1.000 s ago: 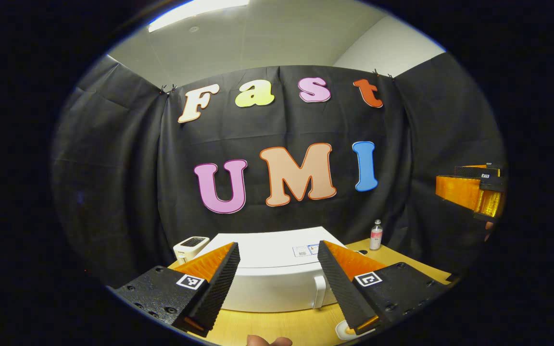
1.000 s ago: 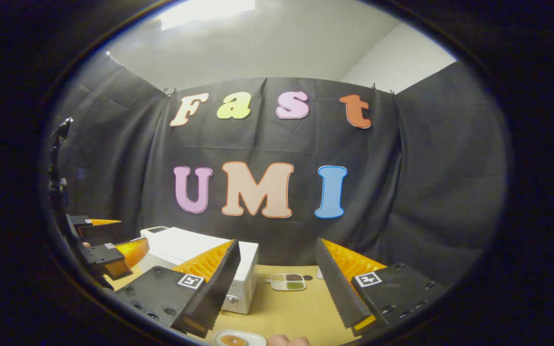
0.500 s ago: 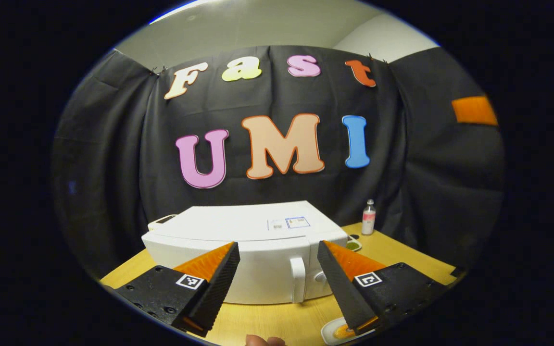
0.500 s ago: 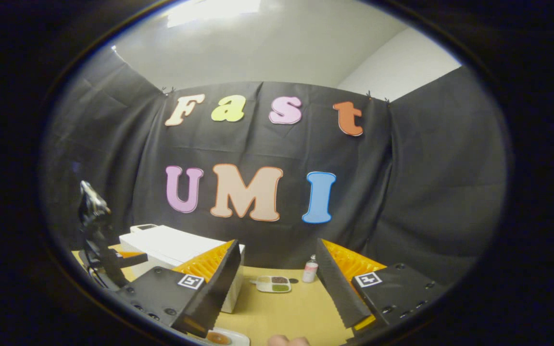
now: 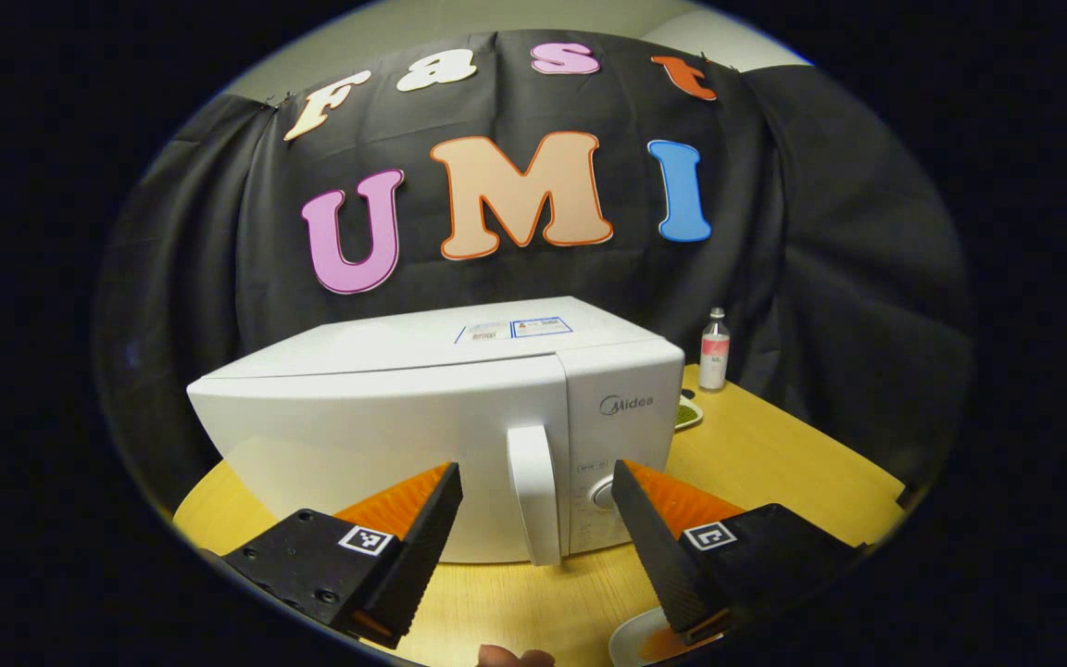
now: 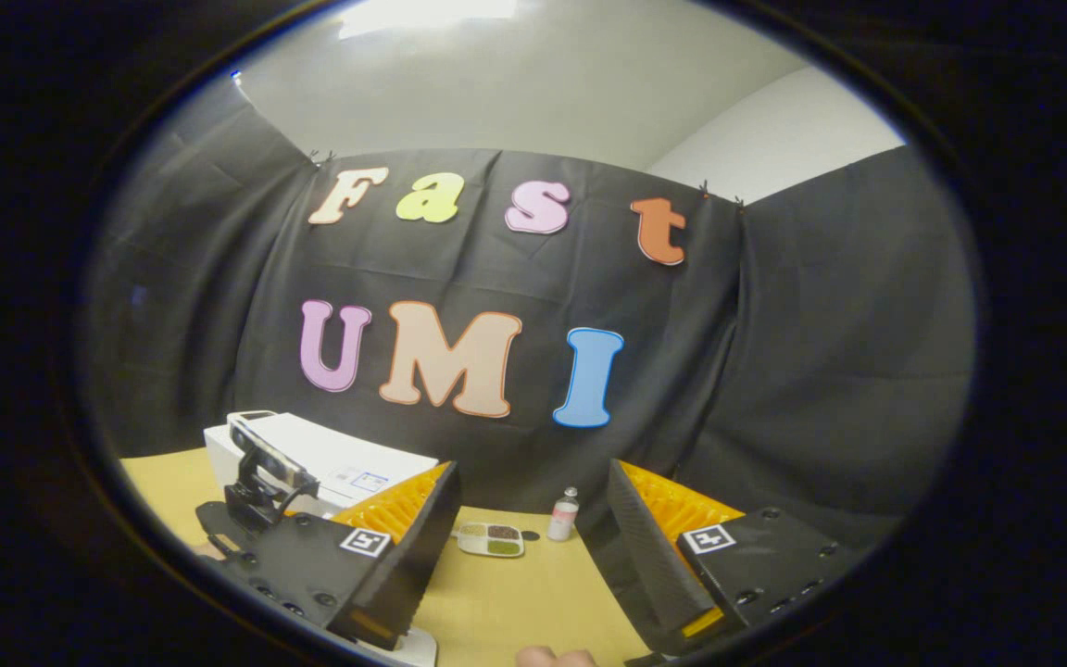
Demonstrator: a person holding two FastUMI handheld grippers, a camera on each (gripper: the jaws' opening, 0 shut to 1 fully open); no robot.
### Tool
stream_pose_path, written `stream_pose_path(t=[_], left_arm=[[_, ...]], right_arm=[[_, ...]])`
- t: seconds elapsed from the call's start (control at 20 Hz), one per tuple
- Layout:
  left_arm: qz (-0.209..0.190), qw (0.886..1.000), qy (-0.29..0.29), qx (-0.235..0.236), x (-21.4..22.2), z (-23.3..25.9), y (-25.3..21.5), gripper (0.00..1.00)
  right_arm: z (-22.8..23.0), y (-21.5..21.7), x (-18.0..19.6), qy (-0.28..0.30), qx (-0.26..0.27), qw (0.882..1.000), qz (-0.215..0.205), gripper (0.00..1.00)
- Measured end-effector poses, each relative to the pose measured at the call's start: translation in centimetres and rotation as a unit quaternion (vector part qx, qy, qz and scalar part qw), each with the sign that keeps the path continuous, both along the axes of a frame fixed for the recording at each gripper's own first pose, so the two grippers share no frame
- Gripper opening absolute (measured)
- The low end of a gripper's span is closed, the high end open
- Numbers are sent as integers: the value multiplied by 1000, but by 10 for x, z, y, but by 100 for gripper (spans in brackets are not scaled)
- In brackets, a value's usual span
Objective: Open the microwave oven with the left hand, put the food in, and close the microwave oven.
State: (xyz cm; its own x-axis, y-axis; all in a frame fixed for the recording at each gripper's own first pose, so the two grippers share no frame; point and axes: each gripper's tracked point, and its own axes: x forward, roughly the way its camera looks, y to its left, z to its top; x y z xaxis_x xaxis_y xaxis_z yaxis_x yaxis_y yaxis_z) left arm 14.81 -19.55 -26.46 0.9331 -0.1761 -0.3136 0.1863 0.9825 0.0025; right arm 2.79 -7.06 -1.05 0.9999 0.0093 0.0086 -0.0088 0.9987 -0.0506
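The white microwave (image 5: 385, 435) stands on the wooden table with its door shut. Its upright handle (image 5: 532, 491) is just beyond my left gripper (image 5: 535, 474), in line with the gap between the fingers. That gripper is open and touches nothing. A white plate with orange food (image 5: 637, 639) lies at the table's near edge, partly behind the left gripper's right-hand finger. My right gripper (image 6: 533, 472) is open with nothing in it, held over the table to the right of the microwave (image 6: 339, 456). The left gripper's body (image 6: 260, 477) shows in front of the microwave there. The plate's rim (image 6: 415, 646) peeks out below.
A small bottle (image 5: 714, 338) stands by the back wall, right of the microwave. A sectioned dish (image 6: 489, 539) with green and brown fillings lies in front of the bottle (image 6: 564, 514). The wooden table (image 6: 533, 588) stretches bare towards the right. A fingertip (image 5: 515, 657) shows at the bottom edge.
My left gripper has dropped lower and come closer to the microwave's front, so the door and handle now face it. The right gripper has swung a little to the right.
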Motion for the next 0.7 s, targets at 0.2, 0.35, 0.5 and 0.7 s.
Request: stream_pose_path(t=[0.2,0.35,0.5,0.7], left_arm=[[17,1000,7,2,5,-12,4,96],[29,999,30,10,10,-32,6,87],[34,998,47,14,9,-46,4,70],[18,998,51,32,9,-55,-4,23]], right_arm=[[0,-7,1,-3,-9,1000,-3,96],[-7,-10,4,8,9,1000,-2,97],[-11,-11,7,13,19,1000,-4,97],[-14,-8,7,17,18,1000,-1,97]])
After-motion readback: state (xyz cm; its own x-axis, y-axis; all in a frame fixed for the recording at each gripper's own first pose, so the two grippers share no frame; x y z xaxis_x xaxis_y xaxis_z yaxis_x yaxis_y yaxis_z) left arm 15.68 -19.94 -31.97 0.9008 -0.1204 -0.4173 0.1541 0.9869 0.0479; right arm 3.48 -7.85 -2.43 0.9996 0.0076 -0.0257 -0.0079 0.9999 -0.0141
